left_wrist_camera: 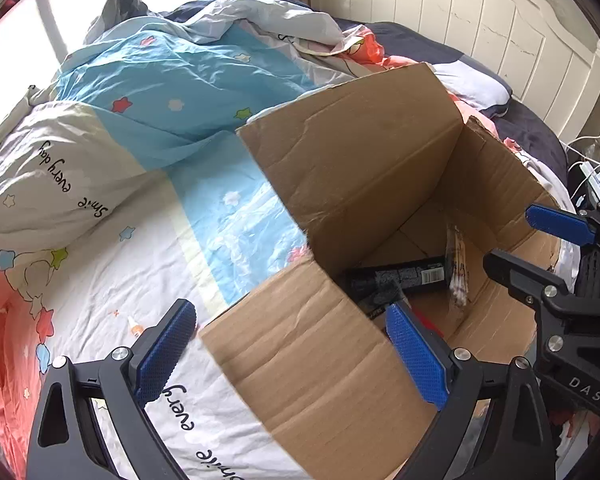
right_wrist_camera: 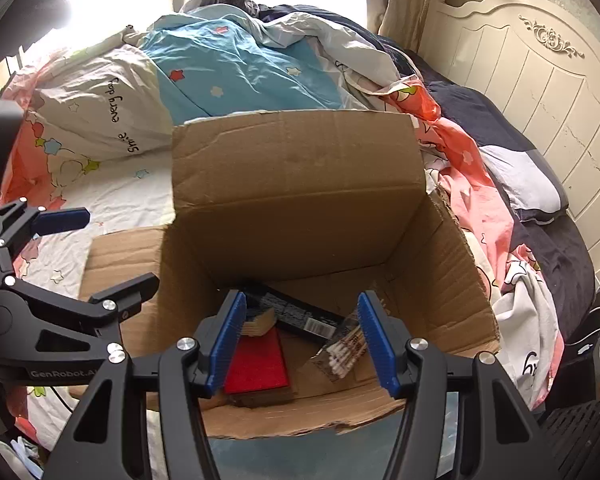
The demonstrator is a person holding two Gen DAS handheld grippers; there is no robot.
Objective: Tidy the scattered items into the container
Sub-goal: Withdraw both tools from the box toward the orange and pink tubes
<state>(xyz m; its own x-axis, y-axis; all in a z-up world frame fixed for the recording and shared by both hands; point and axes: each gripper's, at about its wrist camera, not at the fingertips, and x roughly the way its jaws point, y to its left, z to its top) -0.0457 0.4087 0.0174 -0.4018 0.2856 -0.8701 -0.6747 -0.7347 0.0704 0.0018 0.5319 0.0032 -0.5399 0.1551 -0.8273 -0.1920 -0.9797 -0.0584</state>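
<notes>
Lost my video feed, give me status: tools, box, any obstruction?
Left tool open, empty. Right tool open, empty, over box. Swabs, black pack, red item inside. Nothing in the way.

Bed (right_wrist_camera: 112, 204) with white star-print sheet, cream headboard (right_wrist_camera: 532, 92) at the right. Lying on it — open cardboard box (right_wrist_camera: 300, 184), flaps up and out, one flap flat on the sheet at its left. Crumpled duvet (right_wrist_camera: 236, 64), blue and white with stars, heaped behind the box. Pillow (right_wrist_camera: 96, 96) printed "Smile every day" at far left. Small bottle (left_wrist_camera: 134, 326) on the sheet — near the box flap, left-wrist view.
</notes>
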